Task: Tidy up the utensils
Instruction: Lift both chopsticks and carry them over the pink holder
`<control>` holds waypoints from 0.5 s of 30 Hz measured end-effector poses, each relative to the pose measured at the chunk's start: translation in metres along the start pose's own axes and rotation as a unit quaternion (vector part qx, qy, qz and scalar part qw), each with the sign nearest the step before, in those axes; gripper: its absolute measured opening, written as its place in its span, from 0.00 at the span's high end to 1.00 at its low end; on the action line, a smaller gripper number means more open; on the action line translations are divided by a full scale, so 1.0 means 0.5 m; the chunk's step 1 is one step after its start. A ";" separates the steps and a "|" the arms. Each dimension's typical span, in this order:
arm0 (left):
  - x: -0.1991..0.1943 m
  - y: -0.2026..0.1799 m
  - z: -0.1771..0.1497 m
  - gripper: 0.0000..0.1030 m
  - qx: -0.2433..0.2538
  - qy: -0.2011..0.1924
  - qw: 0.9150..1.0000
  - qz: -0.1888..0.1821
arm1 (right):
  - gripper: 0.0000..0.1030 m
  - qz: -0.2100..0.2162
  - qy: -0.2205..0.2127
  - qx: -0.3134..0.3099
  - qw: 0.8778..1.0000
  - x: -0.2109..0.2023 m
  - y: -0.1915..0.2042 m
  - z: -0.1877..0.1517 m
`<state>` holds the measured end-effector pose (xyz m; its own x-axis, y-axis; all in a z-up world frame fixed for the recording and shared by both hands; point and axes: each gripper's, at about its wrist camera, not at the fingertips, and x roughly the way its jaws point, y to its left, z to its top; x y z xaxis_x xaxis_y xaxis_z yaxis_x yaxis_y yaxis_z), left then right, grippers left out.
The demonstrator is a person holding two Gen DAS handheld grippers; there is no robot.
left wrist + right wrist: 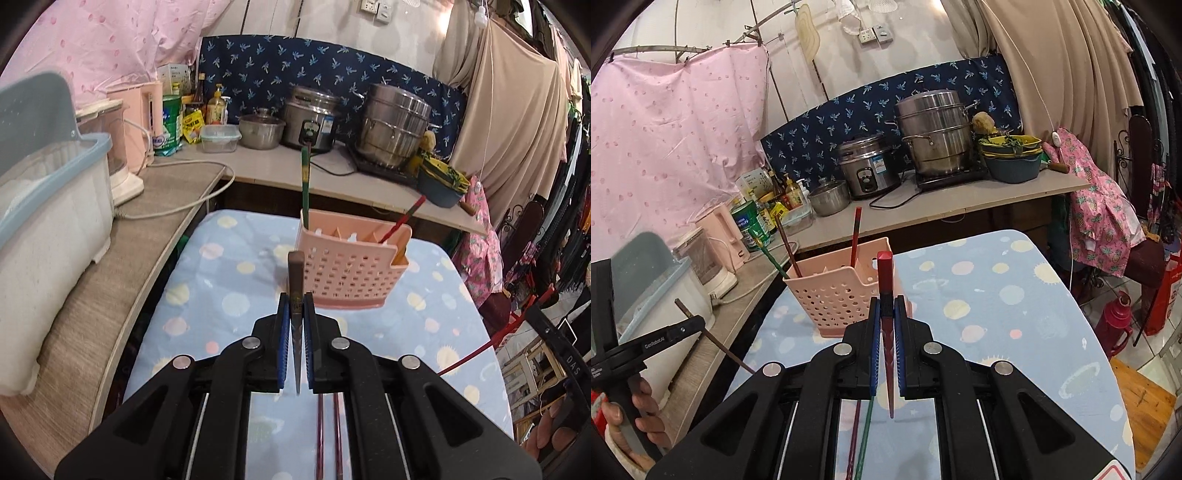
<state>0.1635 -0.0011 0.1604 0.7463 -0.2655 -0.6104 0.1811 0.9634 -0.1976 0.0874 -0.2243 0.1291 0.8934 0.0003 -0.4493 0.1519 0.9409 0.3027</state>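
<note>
A pink perforated utensil holder (351,266) (842,291) stands on the blue patterned table. A green chopstick (305,184) and a red chopstick (402,219) stick up out of it; the right wrist view also shows a brown one (788,245). My left gripper (296,306) is shut on a brown chopstick (296,280), held just left of the holder's front. My right gripper (887,310) is shut on a red chopstick (885,277), held in front of the holder's right side. The left gripper also shows in the right wrist view (698,321).
More chopsticks (328,435) (860,435) lie on the table under the grippers. A counter (266,166) behind holds pots, a rice cooker (310,118), bottles and a bowl. A white bin (48,229) sits on the left counter. A cable (184,206) trails there.
</note>
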 end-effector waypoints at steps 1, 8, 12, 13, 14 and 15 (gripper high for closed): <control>-0.001 -0.003 0.013 0.93 -0.001 -0.004 1.000 -0.005 | 0.93 0.001 -0.001 0.001 1.000 0.003 0.002 0.006; -0.017 -0.026 0.093 0.93 -0.003 -0.039 0.999 -0.020 | 0.93 0.018 -0.021 -0.005 1.000 0.020 0.036 0.070; -0.026 -0.034 0.147 0.93 -0.014 -0.063 0.998 -0.028 | 0.93 0.034 -0.041 -0.001 0.999 0.029 0.053 0.119; -0.029 -0.037 0.163 0.93 -0.016 -0.070 0.997 -0.031 | 0.93 0.038 -0.046 0.001 0.998 0.032 0.057 0.133; -0.031 -0.039 0.177 0.93 -0.018 -0.078 0.996 -0.032 | 0.93 0.042 -0.050 0.005 0.998 0.036 0.058 0.147; -0.034 -0.040 0.190 0.93 -0.019 -0.085 0.996 -0.031 | 0.93 0.046 -0.055 0.009 0.997 0.041 0.061 0.162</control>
<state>0.2083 -0.0125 0.2475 0.8328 -0.3118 -0.4575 0.2088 0.9422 -0.2621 0.1449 -0.2231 0.1972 0.9444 0.0480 -0.3252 0.0746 0.9322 0.3543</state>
